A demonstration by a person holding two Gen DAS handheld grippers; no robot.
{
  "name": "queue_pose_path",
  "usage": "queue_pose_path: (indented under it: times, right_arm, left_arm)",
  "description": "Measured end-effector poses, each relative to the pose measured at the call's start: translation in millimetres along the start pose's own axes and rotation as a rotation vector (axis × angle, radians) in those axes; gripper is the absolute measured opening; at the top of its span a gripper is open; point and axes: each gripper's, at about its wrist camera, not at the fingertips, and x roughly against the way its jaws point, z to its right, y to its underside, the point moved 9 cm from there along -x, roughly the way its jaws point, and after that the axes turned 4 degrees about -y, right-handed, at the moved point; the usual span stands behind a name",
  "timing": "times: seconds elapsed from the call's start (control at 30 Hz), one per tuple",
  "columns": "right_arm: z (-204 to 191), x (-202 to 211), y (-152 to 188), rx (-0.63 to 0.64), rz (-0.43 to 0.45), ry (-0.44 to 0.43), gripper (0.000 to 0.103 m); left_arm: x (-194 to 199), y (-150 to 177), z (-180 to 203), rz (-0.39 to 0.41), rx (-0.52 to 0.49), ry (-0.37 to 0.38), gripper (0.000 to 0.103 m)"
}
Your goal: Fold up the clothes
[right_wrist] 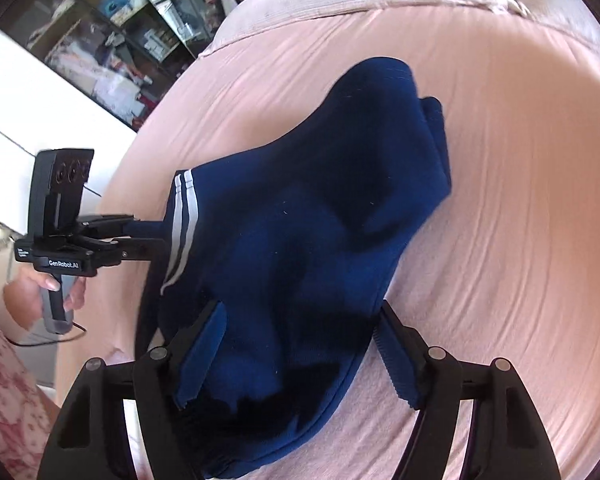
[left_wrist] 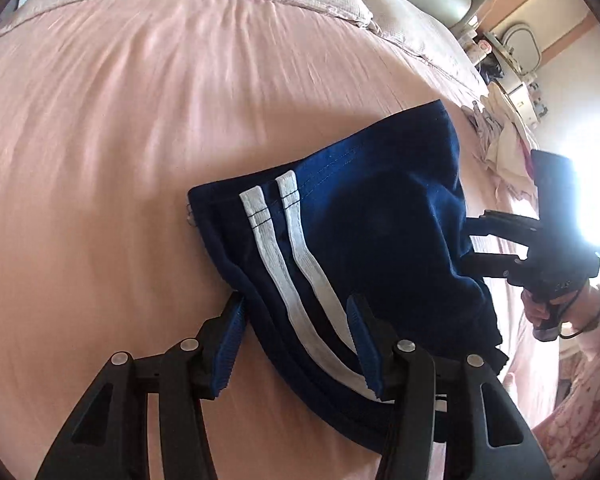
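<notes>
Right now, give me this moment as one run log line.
stage: folding | item: navy garment with white stripes, lying on pink sheet | left gripper: open, astride striped edge | right gripper: open, astride opposite end

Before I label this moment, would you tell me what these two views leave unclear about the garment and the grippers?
- Garment type: the navy striped garment lies bunched; both views show folds only.
- Right gripper: in the left wrist view, window glare washes out its body and cloth hides its tips.
- Left gripper: in the right wrist view, its tips vanish behind the fabric.
</notes>
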Motion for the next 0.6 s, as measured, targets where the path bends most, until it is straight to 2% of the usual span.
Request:
queue_pose_path:
  times: [0.03,0.1,0.13,0.17,0.2,0.23,0.3,0.47,0.53,0.57,0.6]
  right_arm:
    - [-2.9,-18.7,-3.6,0.015,0.008,0.013,0.074]
    - [-7.7,-54.8,-10.3,0.042,0.024,0.040,0.070]
    - [-6.2,-67.5,-11.5,0.045,0.036,0.055,0.060]
    - [-3.9,-77.3,-13.0,0.044,0.047,0.066,0.023]
    - [1.1,-74.7,-15.5,0.018,0.051,0.060,0.006]
    - [5.3,-72.1,-17.1,-0.016,0.056,0.030,0.006]
    - [5.7,-92.7,-25.9,-0.055,0.083,0.004,0.005]
    - [33.2,-69.0,-53.1,-0.040,0.150,0.104,0.005]
    - [57.0,-59.3,-68.4,-0.047,0.142,0.166,0.006]
    - [69.9,-53.9,-75.1,-0.050,0.133,0.197,0.012]
    - [85.8,-48.1,-77.9,-0.058,0.101,0.233,0.027]
  left_arm:
    - [8.2,5.8,-16.2,0.013,-0.005,-0.004,0.057]
    - [-18.5,-13.0,7.6,0.036,-0.037,-0.018,0.054]
    - [-32.5,-23.1,18.8,0.048,-0.054,-0.025,0.019]
    - [-53.9,-40.9,21.7,0.050,-0.065,-0.027,0.006]
    - [-75.2,-58.7,24.6,0.053,-0.076,-0.028,0.006]
    - [-95.1,-75.8,28.0,0.056,-0.088,-0.029,0.006]
    - [-100.2,-91.0,46.4,0.068,-0.117,-0.015,0.006]
    - [-161.0,-146.7,66.1,0.107,-0.207,-0.016,0.006]
    - [-147.0,-153.0,54.3,0.122,-0.224,-0.036,0.006]
    - [-140.0,-156.1,48.4,0.130,-0.233,-0.046,0.006]
    - [-132.9,-159.3,42.6,0.138,-0.242,-0.056,0.008]
